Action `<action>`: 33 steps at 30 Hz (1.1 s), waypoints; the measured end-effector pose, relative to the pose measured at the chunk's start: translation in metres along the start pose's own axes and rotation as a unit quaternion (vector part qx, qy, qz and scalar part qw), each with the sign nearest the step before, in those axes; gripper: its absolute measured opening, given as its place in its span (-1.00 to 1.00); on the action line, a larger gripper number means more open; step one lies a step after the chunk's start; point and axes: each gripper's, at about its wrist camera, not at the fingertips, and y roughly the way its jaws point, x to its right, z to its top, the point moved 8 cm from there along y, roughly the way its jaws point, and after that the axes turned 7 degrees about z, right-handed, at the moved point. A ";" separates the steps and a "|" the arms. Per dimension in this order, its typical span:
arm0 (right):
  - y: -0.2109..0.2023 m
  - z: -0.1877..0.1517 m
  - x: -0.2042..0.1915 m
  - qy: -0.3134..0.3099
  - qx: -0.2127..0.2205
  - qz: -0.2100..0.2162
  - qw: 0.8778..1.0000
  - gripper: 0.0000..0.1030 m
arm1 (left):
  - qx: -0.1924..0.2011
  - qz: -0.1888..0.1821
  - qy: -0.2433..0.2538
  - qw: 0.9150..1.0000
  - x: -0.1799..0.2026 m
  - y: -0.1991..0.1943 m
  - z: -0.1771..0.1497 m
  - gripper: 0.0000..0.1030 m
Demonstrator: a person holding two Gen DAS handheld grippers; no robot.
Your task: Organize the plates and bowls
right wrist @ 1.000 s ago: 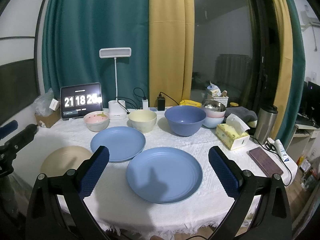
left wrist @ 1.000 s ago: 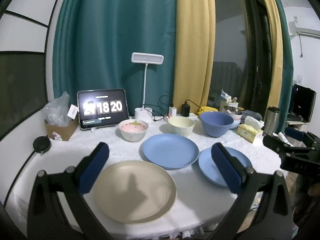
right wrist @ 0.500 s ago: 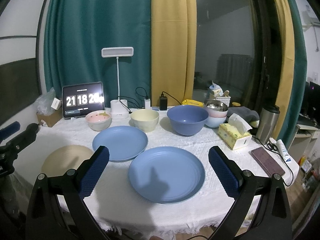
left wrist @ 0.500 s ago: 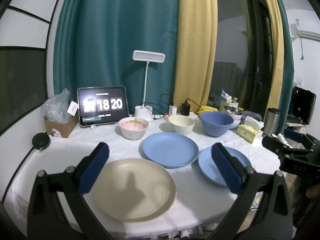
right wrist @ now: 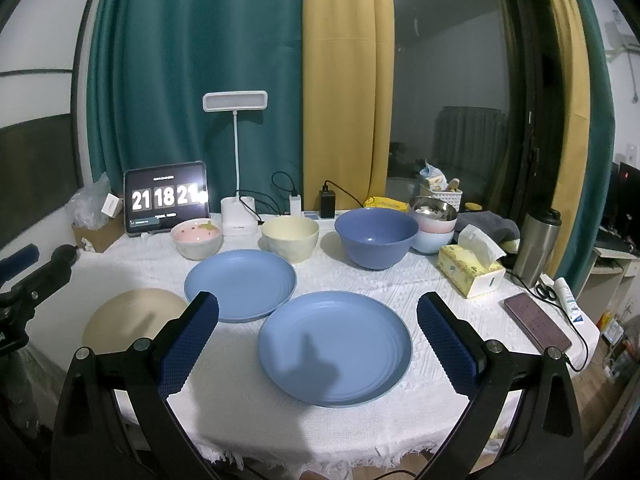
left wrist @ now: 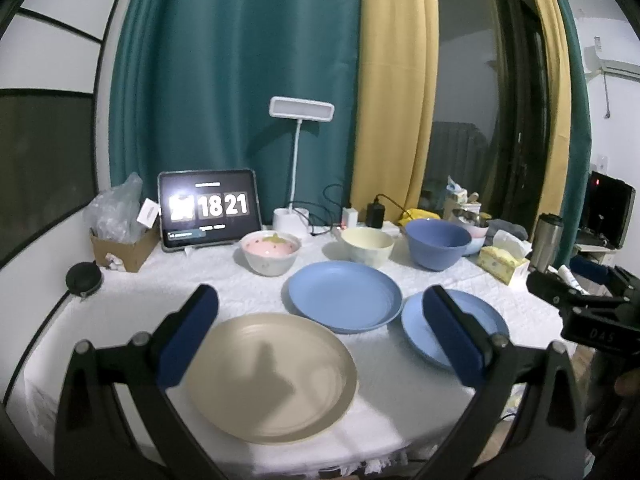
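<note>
Home living room: teal and yellow curtains, cloth-covered table, tablet clock, desk lamp, tissue box, thermos.

Left tongs and right tongs both gape wide, empty.

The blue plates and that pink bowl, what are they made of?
The two blue plates look like matte plastic or wheat-straw composite: dull, even colour, moulded rings, no sharp glints. The pink bowl looks like glazed ceramic, judging by its thick pale wall and printed inside, though the finish is hard to confirm.
</note>
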 end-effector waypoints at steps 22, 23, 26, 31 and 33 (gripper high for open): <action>0.054 -0.024 -0.032 -0.028 -0.051 0.029 0.998 0.91 | -0.064 0.038 -0.020 0.997 -0.045 0.047 -0.041 0.99; 0.058 -0.025 -0.036 -0.030 -0.054 0.031 0.998 0.91 | -0.068 0.040 -0.022 0.997 -0.048 0.049 -0.044 0.99; 0.071 -0.028 -0.049 -0.040 -0.065 0.040 0.996 0.81 | -0.082 0.050 -0.030 0.995 -0.061 0.059 -0.055 0.99; 0.091 -0.033 -0.070 -0.051 -0.084 0.058 0.993 0.71 | -0.098 0.064 -0.039 0.992 -0.082 0.072 -0.072 0.99; 0.102 -0.038 -0.081 -0.058 -0.097 0.065 0.991 0.68 | -0.107 0.070 -0.043 0.991 -0.092 0.078 -0.079 0.99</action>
